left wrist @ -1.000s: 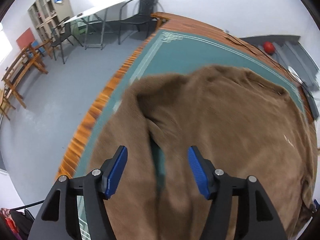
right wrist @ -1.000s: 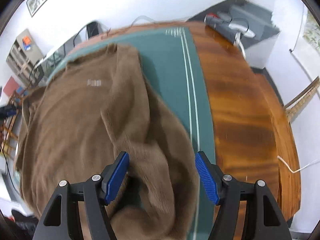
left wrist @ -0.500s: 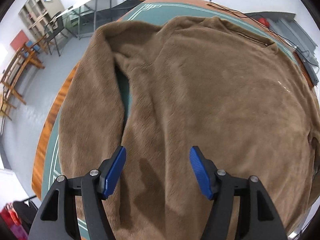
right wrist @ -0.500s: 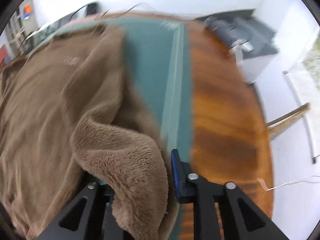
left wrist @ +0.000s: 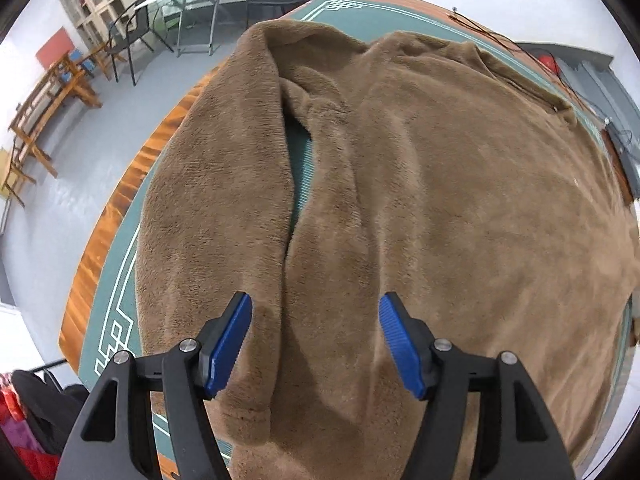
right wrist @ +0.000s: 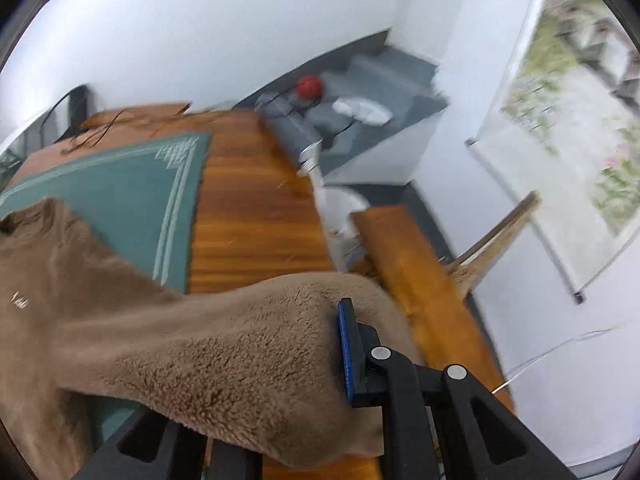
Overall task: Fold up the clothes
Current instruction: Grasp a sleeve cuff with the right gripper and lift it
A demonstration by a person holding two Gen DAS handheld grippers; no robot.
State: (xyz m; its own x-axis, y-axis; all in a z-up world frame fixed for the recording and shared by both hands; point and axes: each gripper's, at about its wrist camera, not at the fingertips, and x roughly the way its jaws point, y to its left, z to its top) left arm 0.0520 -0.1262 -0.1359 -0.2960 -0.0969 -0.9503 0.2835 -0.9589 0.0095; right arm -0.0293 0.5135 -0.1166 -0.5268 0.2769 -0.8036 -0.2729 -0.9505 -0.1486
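Both right gripper (right wrist: 332, 354) jaws now clamp the sweater's (right wrist: 224, 344) lifted sleeve.

The fuzzy brown sweater (left wrist: 420, 184) lies spread flat under the open left gripper (left wrist: 316, 344), while one soft sleeve (right wrist: 224, 344) is pinched and lifted by the right gripper (right wrist: 340, 352).

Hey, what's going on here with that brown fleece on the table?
A person holding a two-finger tool in each hand is folding a brown fleece top spread on a green mat over a wooden table. The right tool is shut on a sleeve and has it lifted off the table, out to the side. The left tool is open above the other sleeve, which lies flat beside the body, gripping nothing.
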